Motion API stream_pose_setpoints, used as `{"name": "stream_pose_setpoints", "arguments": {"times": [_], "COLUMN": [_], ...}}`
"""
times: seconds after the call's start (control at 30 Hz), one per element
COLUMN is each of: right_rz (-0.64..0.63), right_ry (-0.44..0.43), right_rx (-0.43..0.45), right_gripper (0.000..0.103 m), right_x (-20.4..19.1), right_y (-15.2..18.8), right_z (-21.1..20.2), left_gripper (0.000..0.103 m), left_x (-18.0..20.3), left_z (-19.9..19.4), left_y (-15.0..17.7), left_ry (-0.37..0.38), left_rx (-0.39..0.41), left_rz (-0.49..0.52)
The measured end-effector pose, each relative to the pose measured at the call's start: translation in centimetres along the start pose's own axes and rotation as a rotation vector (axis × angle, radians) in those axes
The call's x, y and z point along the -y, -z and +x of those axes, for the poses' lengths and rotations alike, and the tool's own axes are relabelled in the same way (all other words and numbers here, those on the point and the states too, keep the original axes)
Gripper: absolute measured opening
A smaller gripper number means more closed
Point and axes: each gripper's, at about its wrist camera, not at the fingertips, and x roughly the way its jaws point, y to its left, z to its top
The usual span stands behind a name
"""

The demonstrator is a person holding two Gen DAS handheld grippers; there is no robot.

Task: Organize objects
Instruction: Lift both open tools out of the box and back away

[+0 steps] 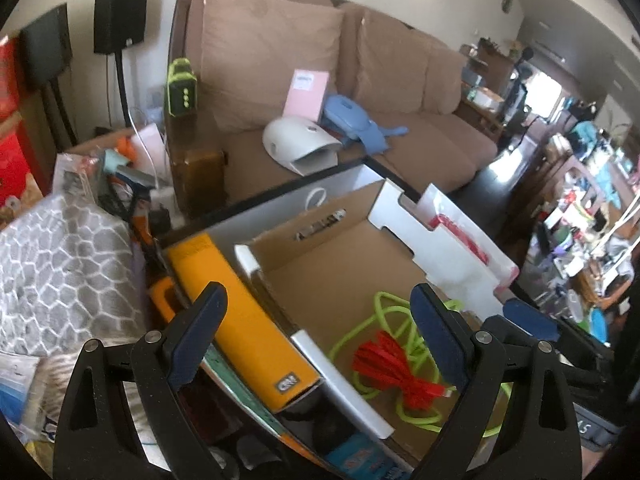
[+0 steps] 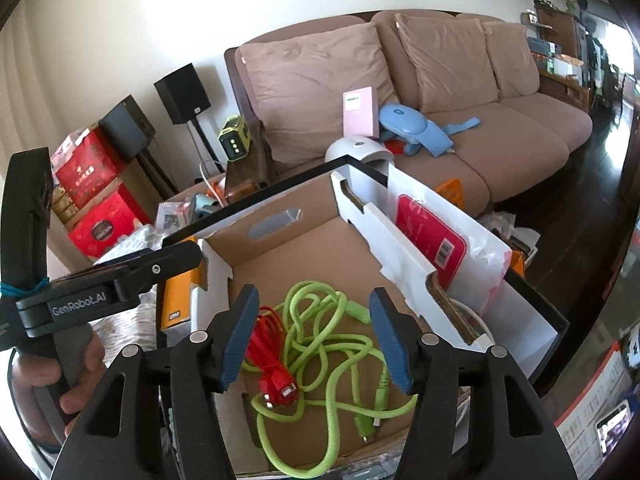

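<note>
Inside the open cardboard box [image 2: 304, 240], a green cable [image 2: 320, 344] and a bundled red cable [image 2: 272, 376] lie tangled on its floor; the right gripper [image 2: 316, 340] hangs above them, jaws apart, empty, while the left gripper [image 1: 320, 336] stands wide open over the box's left wall.

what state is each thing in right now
left tool: open, empty
right tool: open, nothing pressed, above the cables
green cable: loose tangle on the box floor
red cable: bundled, lying in the box on the green cable
cardboard box: open, flaps up
orange box: closed, lying beside the cardboard box
</note>
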Motion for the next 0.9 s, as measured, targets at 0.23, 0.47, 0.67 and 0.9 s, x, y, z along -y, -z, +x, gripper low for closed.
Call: {"name": "stream_pose_setpoints", "arguments": {"times": [0.23, 0.47, 0.67, 0.9], "right_rz": [-0.007, -0.024, -0.035, -0.050], "right_ry": [-0.007, -0.015, -0.023, -0.031], "right_rx": [0.007, 0.009, 0.007, 0.005], "right_gripper": [0.060, 0.060, 0.061, 0.062], "right_x": [-0.6, -1.5, -2.1, -2.8], "right_y": [0.0, 0.1, 0.2, 0.3], "right_z": [0.0, 0.0, 0.0, 0.0], "left_gripper": [0.092, 0.092, 0.092, 0.092], "left_x": [-0.4, -1.0, -2.0, -2.9], "left_z": [-1.0, -0.8, -1.3, -1.7], "left_y": [0.5, 1.0, 1.4, 1.9], "left_ry": [-0.022, -0.027, -0.027, -0.049], "left_rx": [0.055, 0.042, 0.046, 0.034], "left_rz": [0.014, 0.002, -0.030, -0.044]}}
